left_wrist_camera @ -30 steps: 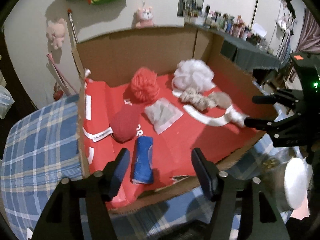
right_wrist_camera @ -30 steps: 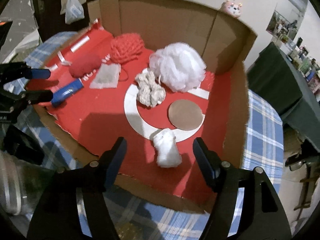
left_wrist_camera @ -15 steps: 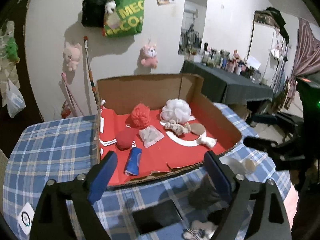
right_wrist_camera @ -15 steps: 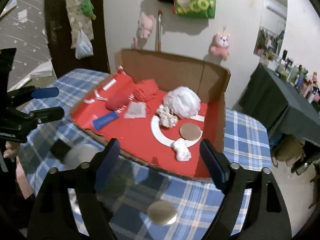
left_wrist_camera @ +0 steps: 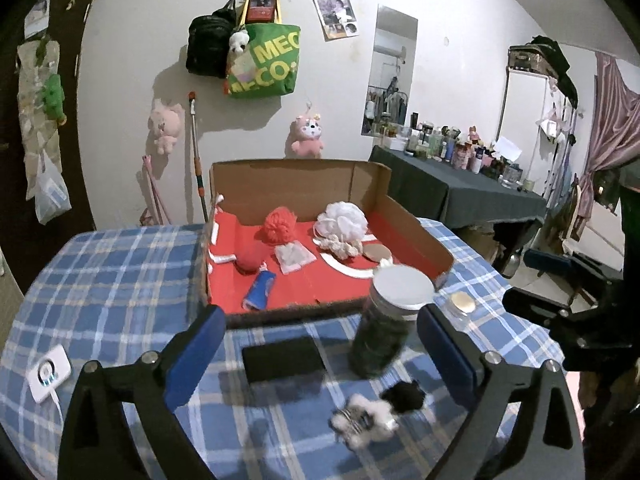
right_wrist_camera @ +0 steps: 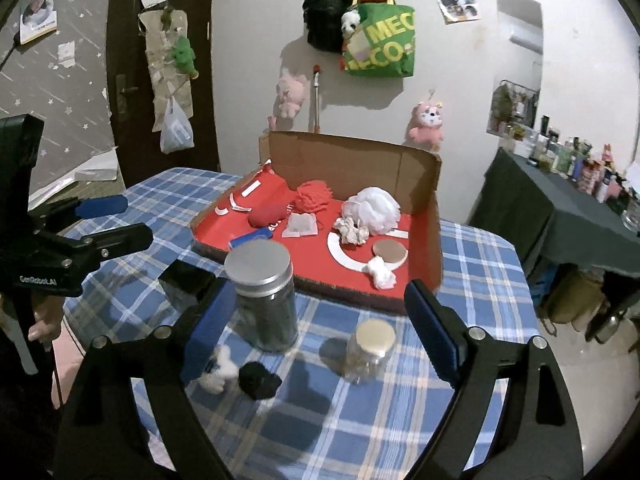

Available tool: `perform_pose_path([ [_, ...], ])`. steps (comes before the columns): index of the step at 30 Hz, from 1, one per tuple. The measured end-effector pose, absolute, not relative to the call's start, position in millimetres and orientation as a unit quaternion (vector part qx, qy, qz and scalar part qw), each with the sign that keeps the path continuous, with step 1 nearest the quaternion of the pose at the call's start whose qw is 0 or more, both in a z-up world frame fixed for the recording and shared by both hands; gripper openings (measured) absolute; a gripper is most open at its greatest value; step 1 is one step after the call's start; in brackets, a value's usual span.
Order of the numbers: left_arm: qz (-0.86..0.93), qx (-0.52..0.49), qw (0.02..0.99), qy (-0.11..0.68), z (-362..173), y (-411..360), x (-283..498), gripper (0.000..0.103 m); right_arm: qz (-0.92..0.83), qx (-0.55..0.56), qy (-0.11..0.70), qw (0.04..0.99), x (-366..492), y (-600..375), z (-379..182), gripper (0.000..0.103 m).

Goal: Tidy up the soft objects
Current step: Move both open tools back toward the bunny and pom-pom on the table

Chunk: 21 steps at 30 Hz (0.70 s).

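A cardboard box with a red floor (left_wrist_camera: pixel 416 236) (right_wrist_camera: pixel 434 224) stands on the plaid table. In it lie a red pom-pom (left_wrist_camera: pixel 279 225) (right_wrist_camera: pixel 313 196), a white mesh puff (left_wrist_camera: pixel 341 220) (right_wrist_camera: pixel 372 210), a beige scrunchie (left_wrist_camera: pixel 340 246) (right_wrist_camera: pixel 352 232), a dark red pad (left_wrist_camera: pixel 252 258) (right_wrist_camera: pixel 266 216), a blue roll (left_wrist_camera: pixel 259 290), a sachet (left_wrist_camera: pixel 293 258) and a white tuft (right_wrist_camera: pixel 380 274). A black-and-white fluffy item (left_wrist_camera: pixel 380 408) (right_wrist_camera: pixel 240 374) lies on the table in front. My left gripper (left_wrist_camera: pixel 320 356) and right gripper (right_wrist_camera: pixel 320 332) are open and empty, held back from the box.
A tall dark jar with a silver lid (left_wrist_camera: pixel 386 324) (right_wrist_camera: pixel 264 292) and a small jar (right_wrist_camera: pixel 370 350) stand in front of the box. A black phone (left_wrist_camera: pixel 282 358) and a white device (left_wrist_camera: pixel 48 372) lie on the table. A dark cluttered side table (left_wrist_camera: pixel 460 184) is at the right.
Both grippers have pulled back and up from the box. The jars, phone and fluffy item on the table have come into view.
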State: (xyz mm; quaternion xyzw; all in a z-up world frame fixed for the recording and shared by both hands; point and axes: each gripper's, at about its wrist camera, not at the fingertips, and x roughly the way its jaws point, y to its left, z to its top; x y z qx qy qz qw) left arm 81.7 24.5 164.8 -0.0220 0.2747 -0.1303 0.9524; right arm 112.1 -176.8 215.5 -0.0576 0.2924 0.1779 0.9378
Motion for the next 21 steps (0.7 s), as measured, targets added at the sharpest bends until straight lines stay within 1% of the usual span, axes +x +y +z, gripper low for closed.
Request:
perform_pose_path([
  [3,-0.122,-0.025,0.955,0.271,156.2,22.4,69.6,0.101,0.162,-0.055,0.284,0.944,97.1,-178.7,207.5,0.087],
  [12,-0.114,-0.033,0.95,0.29,110.0,8.0,51.7,0.101,0.125,-0.034,0.28,0.951,71.9,-181.0,162.3,0.088],
  [16,-0.106,-0.023,0.948,0.299,89.0,1.3,50.6,0.101,0.105,-0.033,0.294,0.949,70.7,-179.8,134.8,0.088],
  [21,-0.109,-0.027,0.937,0.33,63.2,0.1,56.5,0.101,0.101,-0.026,0.318,0.942,73.4,-178.2,108.5,0.088],
])
